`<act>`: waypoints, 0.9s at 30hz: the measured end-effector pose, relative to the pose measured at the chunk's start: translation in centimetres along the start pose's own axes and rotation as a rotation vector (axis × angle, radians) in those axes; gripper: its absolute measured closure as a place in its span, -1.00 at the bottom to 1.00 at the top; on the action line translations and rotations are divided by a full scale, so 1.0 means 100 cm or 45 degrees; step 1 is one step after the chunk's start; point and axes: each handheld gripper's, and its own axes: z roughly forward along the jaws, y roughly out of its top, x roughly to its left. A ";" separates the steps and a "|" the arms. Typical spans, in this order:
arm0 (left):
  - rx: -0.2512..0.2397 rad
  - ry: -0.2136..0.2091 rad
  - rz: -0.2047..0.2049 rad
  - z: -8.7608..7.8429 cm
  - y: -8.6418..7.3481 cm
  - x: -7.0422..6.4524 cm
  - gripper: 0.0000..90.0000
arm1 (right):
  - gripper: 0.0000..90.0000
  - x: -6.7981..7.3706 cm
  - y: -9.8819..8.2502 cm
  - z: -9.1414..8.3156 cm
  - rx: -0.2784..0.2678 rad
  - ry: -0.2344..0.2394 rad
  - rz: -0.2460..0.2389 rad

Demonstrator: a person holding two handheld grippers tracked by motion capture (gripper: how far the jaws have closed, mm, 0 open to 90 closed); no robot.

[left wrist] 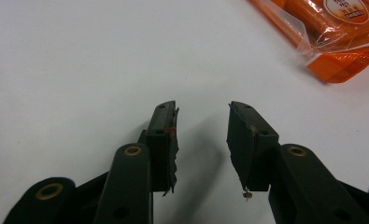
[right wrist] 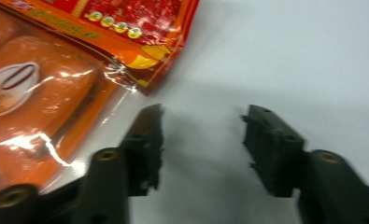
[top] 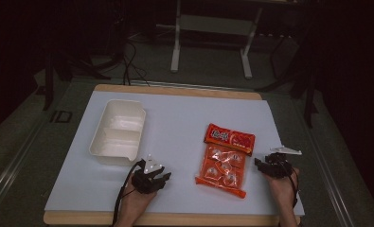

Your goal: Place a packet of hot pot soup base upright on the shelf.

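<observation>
An orange snack bag (top: 226,159) with several wrapped pieces inside lies on the white table top (top: 184,118), right of centre. My right gripper (top: 266,164) sits just right of the bag, open, nothing between its jaws; in the right gripper view (right wrist: 202,135) the bag's edge (right wrist: 56,84) lies beside the left jaw. My left gripper (top: 163,177) rests near the front edge, left of the bag, open and empty; in the left gripper view (left wrist: 202,122) the bag's corner (left wrist: 334,42) is at upper right.
A white two-compartment tray (top: 118,132), nothing in it, stands at the left of the table, just beyond my left gripper. A metal stand (top: 210,35) is on the dark floor behind the table.
</observation>
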 end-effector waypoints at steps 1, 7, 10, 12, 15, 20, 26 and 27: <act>0.001 0.000 0.003 0.000 0.000 0.000 0.39 | 0.12 0.001 0.000 0.000 -0.008 0.007 -0.008; -0.024 0.020 0.022 -0.002 -0.001 -0.002 0.39 | 0.23 0.008 0.002 -0.004 -0.021 0.047 -0.081; -0.028 0.020 0.015 -0.002 -0.003 -0.002 0.40 | 0.33 0.014 0.001 -0.008 -0.021 0.096 -0.157; -0.019 0.018 0.015 -0.001 -0.003 -0.002 0.41 | 0.44 0.017 0.000 -0.009 -0.019 0.119 -0.200; -0.019 0.024 0.019 0.000 -0.004 -0.004 0.44 | 0.72 0.021 -0.001 -0.010 0.000 0.145 -0.251; -0.016 0.027 0.020 0.000 -0.004 -0.004 0.44 | 0.99 0.031 -0.005 -0.010 0.047 0.198 -0.322; -0.015 0.021 0.028 0.000 -0.004 -0.005 0.43 | 0.99 0.043 -0.011 -0.013 0.110 0.338 -0.403; -0.015 0.019 0.028 0.000 -0.004 -0.004 0.43 | 1.00 0.045 -0.012 -0.015 0.111 0.362 -0.431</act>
